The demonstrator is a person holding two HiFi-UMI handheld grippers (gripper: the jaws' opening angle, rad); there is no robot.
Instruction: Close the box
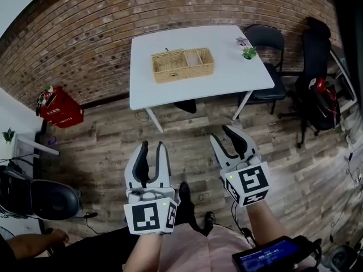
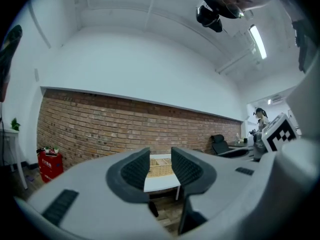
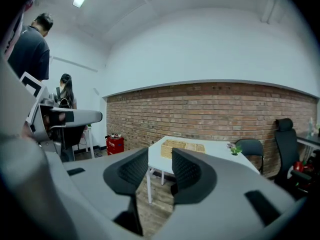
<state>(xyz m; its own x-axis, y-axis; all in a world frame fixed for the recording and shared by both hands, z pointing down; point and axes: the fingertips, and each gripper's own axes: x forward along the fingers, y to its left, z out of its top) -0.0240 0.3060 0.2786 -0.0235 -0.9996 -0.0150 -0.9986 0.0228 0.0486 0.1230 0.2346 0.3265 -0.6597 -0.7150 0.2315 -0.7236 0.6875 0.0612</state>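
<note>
Both grippers are held over the floor (image 1: 102,146), well apart from the table (image 1: 227,78). The left gripper (image 1: 152,147) has its jaws apart with nothing between them, and the right gripper (image 1: 220,132) is likewise open and empty. The wicker box (image 1: 182,64) sits on the table, its top open and compartments showing.

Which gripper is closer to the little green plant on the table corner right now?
Right. The right gripper hovers over the floor short of the table corner holding the plant; the left gripper hangs farther left, also off the table.
</note>
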